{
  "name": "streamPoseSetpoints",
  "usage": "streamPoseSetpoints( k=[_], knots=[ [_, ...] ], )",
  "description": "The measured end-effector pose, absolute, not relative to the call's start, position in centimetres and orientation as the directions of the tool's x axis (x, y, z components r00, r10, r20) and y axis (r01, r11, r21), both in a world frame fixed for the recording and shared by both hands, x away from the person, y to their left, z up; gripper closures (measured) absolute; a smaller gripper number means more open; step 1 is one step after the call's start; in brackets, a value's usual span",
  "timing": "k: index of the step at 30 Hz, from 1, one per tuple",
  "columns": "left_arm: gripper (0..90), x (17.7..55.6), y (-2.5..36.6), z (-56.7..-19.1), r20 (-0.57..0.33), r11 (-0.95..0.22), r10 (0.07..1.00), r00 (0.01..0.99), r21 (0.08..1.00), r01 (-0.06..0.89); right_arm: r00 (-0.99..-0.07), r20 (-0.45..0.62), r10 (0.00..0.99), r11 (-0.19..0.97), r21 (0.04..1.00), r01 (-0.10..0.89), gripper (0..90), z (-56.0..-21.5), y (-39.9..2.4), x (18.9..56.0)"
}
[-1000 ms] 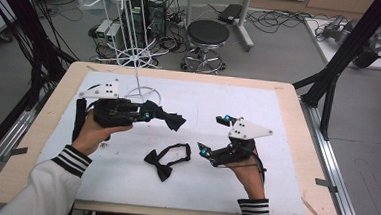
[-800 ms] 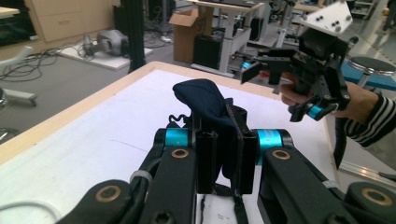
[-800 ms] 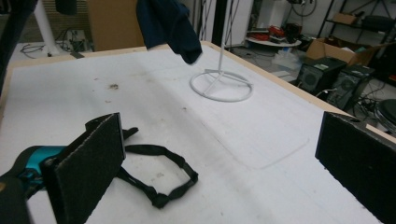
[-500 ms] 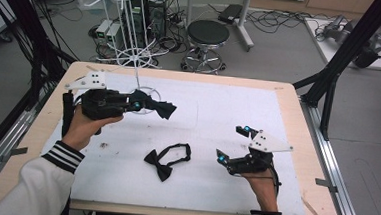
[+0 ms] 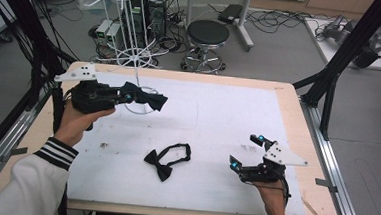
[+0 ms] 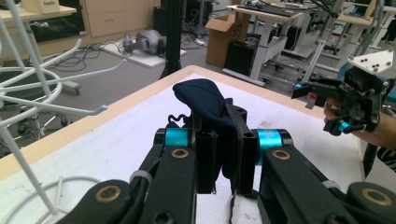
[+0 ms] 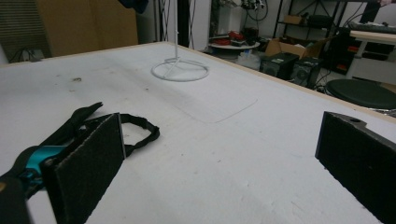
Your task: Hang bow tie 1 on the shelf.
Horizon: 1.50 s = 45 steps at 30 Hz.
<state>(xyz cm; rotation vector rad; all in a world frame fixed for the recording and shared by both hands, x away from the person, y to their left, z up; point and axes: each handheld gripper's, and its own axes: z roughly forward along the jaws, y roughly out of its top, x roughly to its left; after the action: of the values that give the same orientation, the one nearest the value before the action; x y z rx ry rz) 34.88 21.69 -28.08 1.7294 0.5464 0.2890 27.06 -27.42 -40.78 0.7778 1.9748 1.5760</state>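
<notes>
Bow tie in the grip: dark bow tie (image 5: 144, 95) is up off the table, pinched in the left gripper (image 5: 127, 96) near the white wire rack (image 5: 134, 19) at the far left of the table.
Left tool: jaws clamped tight on the fabric; the left gripper view has the bow tie (image 6: 205, 105) bulging up between the two black jaws.
Right tool: right gripper (image 5: 248, 152) sits low over the near right of the white mat (image 5: 213, 119), jaws spread wide with nothing between them.
Second tie: another bow tie (image 5: 168, 158) with its strap looped lies flat on the mat, between the two hands, just left of the right gripper.
High view gives: both hands, both ties and the full rack at once.
Left gripper view gives: the pinch close up, a rack arm (image 6: 42, 100) at its left, and the right gripper (image 6: 348, 100) farther off.
Right gripper view gives: the lying bow tie (image 7: 116, 128) partly hidden behind its left pad, and the rack's ring base (image 7: 180, 70) beyond.
In the way: rack post and base stand right by the lifted tie.
Count: two bow ties, two grippers, one rack, one black stool (image 5: 207, 38) behind the table.
</notes>
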Motion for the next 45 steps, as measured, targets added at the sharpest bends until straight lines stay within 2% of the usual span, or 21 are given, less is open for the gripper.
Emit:
streamPoseSetpoints(
  k=[6,18,45],
  knots=[
    [82.6,34.8,22.4,-27.6,-0.105,-0.138,0.534,0.839,0.968,0.209,-0.696,-0.031,0.717,0.168,0.977,0.13,0.6,-41.4,-28.1,26.7],
    [82.5,35.2,23.3,-26.7,-0.099,-0.117,0.582,0.807,0.972,0.204,-0.673,-0.028,0.739,0.094,0.994,0.062,0.6,-41.9,-29.0,26.0],
    [82.3,37.8,23.1,-26.5,-0.114,-0.073,0.666,0.737,0.974,0.216,-0.67,-0.021,0.742,0.079,0.995,0.056,0.7,-42.4,-29.1,25.6]
  ],
)
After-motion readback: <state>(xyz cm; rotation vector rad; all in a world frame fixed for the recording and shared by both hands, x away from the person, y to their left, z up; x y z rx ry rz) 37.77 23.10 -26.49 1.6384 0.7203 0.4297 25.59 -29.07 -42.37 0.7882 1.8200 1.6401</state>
